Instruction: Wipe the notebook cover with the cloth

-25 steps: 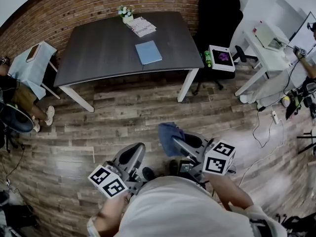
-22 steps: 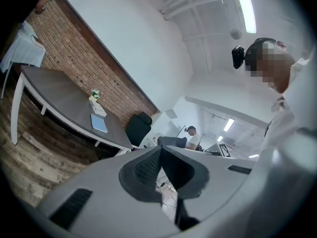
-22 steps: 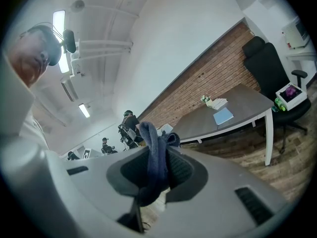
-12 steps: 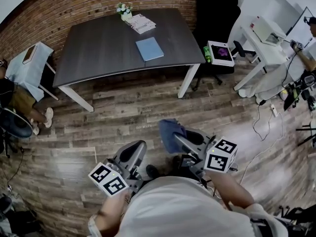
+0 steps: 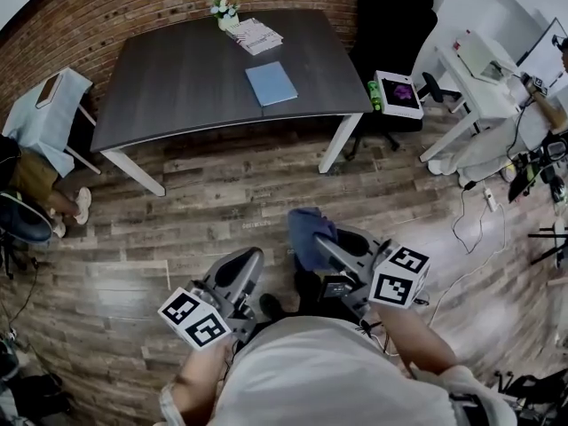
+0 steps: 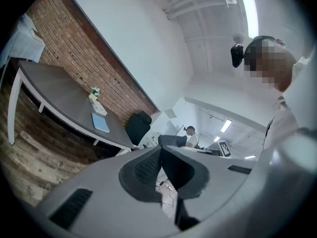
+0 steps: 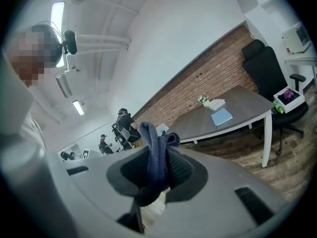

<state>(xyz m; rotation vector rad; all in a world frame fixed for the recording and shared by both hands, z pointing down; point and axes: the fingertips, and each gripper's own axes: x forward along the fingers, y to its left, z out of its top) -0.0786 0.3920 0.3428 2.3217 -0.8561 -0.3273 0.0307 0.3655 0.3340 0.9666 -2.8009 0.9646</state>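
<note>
A light blue notebook [image 5: 271, 83] lies flat on the dark table [image 5: 177, 78] far ahead of me; it shows small in the left gripper view as the notebook [image 6: 100, 123] and in the right gripper view as the notebook [image 7: 221, 117]. My right gripper [image 5: 321, 241] is held low over the wooden floor, shut on a dark blue cloth [image 5: 306, 233] that bunches out past its jaws; the cloth [image 7: 154, 157] fills the gap between the pads. My left gripper [image 5: 246, 268] hangs beside it, shut and empty, its jaws pressed together.
A stack of printed papers [image 5: 255, 35] and a small flower pot [image 5: 224, 9] sit at the table's far edge. A black office chair [image 5: 395, 34] with a box [image 5: 398, 94] stands right of the table. A white desk [image 5: 484, 78], cables and a seated person's legs [image 5: 44, 193] border the floor.
The table and notebook have shifted slightly in the head view as I moved. Both grippers keep the same pose, the cloth still held in the right one.
</note>
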